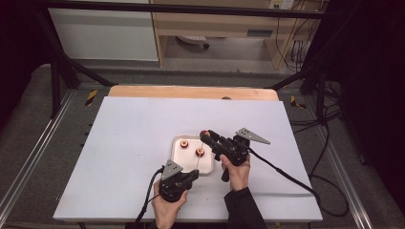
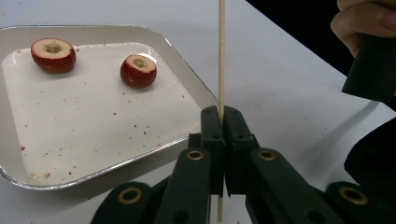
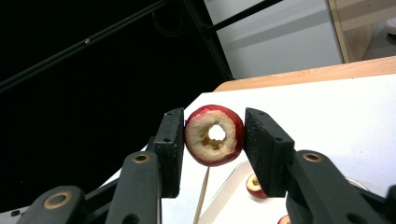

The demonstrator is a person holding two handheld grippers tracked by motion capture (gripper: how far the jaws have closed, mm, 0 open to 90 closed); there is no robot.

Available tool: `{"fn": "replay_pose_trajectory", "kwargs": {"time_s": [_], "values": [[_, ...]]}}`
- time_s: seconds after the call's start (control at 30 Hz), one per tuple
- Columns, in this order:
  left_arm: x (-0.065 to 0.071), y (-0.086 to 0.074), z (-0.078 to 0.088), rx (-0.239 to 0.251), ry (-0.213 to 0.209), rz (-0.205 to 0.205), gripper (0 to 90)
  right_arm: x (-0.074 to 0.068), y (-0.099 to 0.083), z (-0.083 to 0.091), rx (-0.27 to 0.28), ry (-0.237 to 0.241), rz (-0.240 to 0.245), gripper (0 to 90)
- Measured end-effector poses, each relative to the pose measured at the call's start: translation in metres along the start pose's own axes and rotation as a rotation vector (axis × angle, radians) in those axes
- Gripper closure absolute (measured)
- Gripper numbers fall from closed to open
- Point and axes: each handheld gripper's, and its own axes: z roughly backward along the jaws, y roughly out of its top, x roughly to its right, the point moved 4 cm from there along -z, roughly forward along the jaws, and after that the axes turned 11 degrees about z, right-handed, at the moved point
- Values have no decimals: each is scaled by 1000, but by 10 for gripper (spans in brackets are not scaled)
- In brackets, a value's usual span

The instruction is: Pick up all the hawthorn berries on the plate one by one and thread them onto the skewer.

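From the high view, I have the left tongs (image 1: 193, 174) at about 6 o'clock of the tray (image 1: 177, 141), clamped on a thin wooden skewer (image 1: 197, 162) that stands nearly upright. The right tongs (image 1: 205, 136) sit at the tray's 2 o'clock corner, holding a cored fruit piece (image 1: 204, 133) above the skewer's tip. The white desk (image 1: 124, 143) is bare all round, with wide room toward 9 and 12 o'clock.

In the left gripper view, the left tongs (image 2: 221, 122) are pressed fully together on the skewer (image 2: 221, 56), which I judge keeps it steady as a spike. Two more cored fruit halves (image 2: 53, 55) (image 2: 138, 71) lie cut-side up in the tray (image 2: 187, 70), near its far rim, well apart from the skewer.

In the right gripper view, the right tongs (image 3: 214, 135) are partly closed, both pads pressing the fruit piece (image 3: 214, 135), its hole facing me. The skewer (image 3: 203, 196) shows just below it, so I judge threading comes next; the desk edge lies close at 10 o'clock.
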Motion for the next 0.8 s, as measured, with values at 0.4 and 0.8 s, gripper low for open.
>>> {"fn": "replay_pose_trajectory", "kwargs": {"time_s": [0.4, 0.8], "values": [[0, 2, -1, 11, -11, 36, 884, -3, -7, -2, -15, 6, 15, 596], [-2, 7, 0, 26, 0, 41, 885, -9, -22, -3, -73, 28, 39, 597]]}}
